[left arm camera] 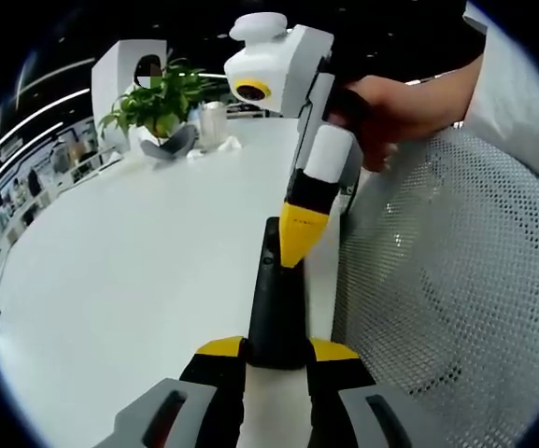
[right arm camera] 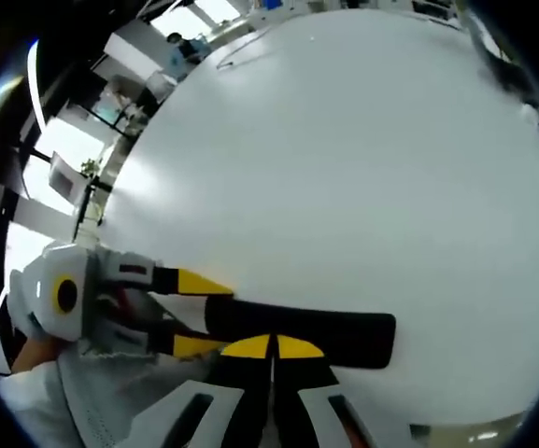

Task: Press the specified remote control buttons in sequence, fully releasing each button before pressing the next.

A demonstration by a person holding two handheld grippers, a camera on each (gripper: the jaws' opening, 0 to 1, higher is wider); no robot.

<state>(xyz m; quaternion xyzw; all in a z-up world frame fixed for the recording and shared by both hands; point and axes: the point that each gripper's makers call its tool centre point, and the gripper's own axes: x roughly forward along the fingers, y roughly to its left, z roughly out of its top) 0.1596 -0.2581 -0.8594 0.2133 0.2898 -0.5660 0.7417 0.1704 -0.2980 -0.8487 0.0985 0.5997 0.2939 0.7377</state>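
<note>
My left tongs (left arm camera: 276,353) hold the near end of the black remote (left arm camera: 274,299), one yellow-tipped jaw on each side of it, so they are closed narrow on its body. In the left gripper view the remote lies flat on the white table (left arm camera: 138,271) and points away from me toward the far side, close to the table's right edge. My right tongs (left arm camera: 299,245) come down onto it from above and from the right; their yellow tips sit together and touch the far half of the remote's top face. I cannot make out which button is under the tips. My hand (left arm camera: 390,112) grips the handle of those tongs, and a white mesh chair back (left arm camera: 456,280) stands just beside the table on the right. At the far end of the table there is a potted plant (left arm camera: 157,103) with a few small white things near it, too small to tell.

In the right gripper view my right tongs (right arm camera: 272,347) show their two yellow tips pressed together with no gap, resting on the long side of the remote (right arm camera: 325,338), which lies across the view. My left tongs (right arm camera: 194,313) reach in from the left and clamp the remote's left end between their jaws
</note>
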